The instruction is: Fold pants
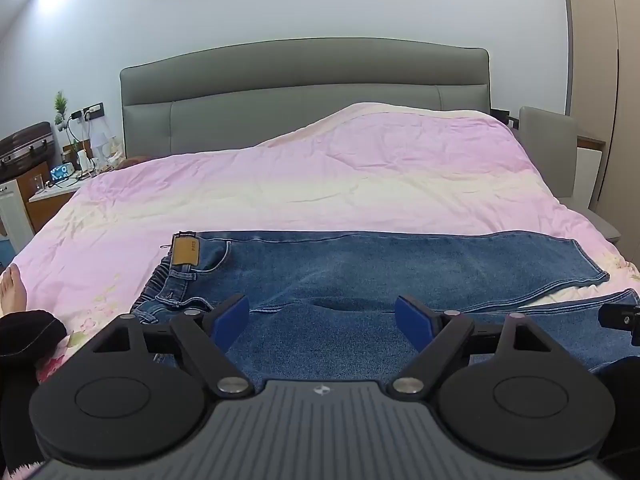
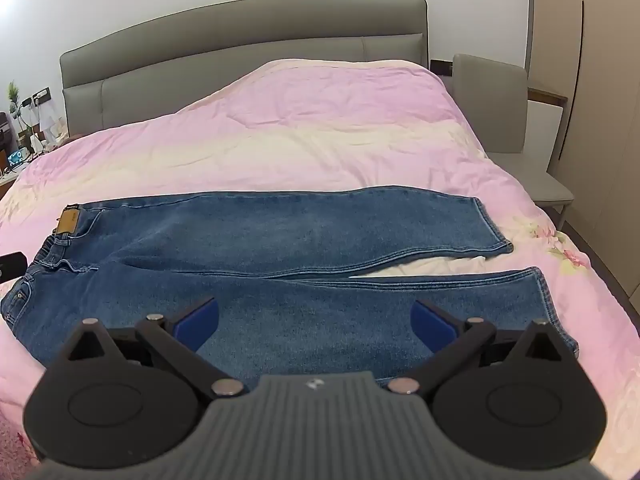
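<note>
Blue jeans point(image 1: 360, 268) lie flat across the pink bedspread point(image 1: 280, 176), waistband with a tan patch point(image 1: 185, 250) to the left, both legs stretched to the right. My left gripper point(image 1: 322, 314) hovers open over the near leg, close to the crotch, nothing between its blue pads. In the right wrist view the jeans point(image 2: 280, 232) show both legs slightly parted at the hems point(image 2: 500, 240). My right gripper point(image 2: 314, 316) is open above the near leg's middle, holding nothing. The right gripper's tip point(image 1: 620, 316) shows at the left view's right edge.
A grey headboard point(image 1: 304, 80) stands behind the bed. A cluttered nightstand point(image 1: 68, 168) and a suitcase point(image 1: 24, 146) sit at the left, a grey chair point(image 2: 508, 120) at the right. A bare foot point(image 1: 12, 292) and a dark sleeve point(image 1: 24, 336) are at the left edge.
</note>
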`<action>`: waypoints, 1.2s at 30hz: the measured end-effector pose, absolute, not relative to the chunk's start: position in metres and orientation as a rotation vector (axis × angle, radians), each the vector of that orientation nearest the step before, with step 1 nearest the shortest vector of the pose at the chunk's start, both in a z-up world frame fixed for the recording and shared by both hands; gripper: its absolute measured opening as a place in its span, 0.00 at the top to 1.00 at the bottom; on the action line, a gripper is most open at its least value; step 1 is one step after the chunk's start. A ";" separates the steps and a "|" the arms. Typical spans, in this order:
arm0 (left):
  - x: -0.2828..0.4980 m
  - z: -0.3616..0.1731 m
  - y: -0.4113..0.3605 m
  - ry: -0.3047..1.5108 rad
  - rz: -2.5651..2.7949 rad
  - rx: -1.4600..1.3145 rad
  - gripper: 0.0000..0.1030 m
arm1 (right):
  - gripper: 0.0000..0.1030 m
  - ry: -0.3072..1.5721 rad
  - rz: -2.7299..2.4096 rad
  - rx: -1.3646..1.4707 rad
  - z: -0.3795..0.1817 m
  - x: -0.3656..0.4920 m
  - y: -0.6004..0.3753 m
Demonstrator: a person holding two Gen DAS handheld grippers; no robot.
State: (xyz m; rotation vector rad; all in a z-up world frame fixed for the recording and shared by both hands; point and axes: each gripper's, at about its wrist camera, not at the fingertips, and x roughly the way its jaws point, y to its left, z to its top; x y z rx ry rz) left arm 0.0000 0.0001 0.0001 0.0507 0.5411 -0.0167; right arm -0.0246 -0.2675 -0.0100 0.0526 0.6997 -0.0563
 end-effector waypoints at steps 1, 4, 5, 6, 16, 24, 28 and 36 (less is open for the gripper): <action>0.000 0.000 0.000 0.542 -0.017 0.052 0.06 | 0.05 0.698 -0.059 0.046 -0.010 -0.025 -0.267; -0.001 0.001 0.000 0.539 -0.016 0.050 0.06 | 0.05 0.694 -0.067 0.052 -0.009 -0.025 -0.268; -0.001 0.001 0.000 0.536 -0.016 0.052 0.06 | 0.05 0.694 -0.069 0.057 -0.009 -0.026 -0.268; -0.002 0.002 0.000 0.533 -0.016 0.055 0.06 | 0.05 0.694 -0.071 0.062 -0.009 -0.026 -0.269; -0.001 0.002 0.006 0.543 -0.021 0.026 0.07 | 0.05 0.698 -0.064 0.059 -0.006 -0.025 -0.269; 0.002 0.001 0.006 0.550 -0.032 0.016 0.09 | 0.05 0.695 -0.063 0.062 -0.008 -0.027 -0.272; 0.001 0.001 0.004 0.543 -0.039 0.023 0.09 | 0.05 0.693 -0.073 0.064 -0.006 -0.028 -0.273; -0.001 0.000 0.006 0.545 -0.052 0.025 0.09 | 0.05 0.690 -0.098 0.060 -0.003 -0.032 -0.275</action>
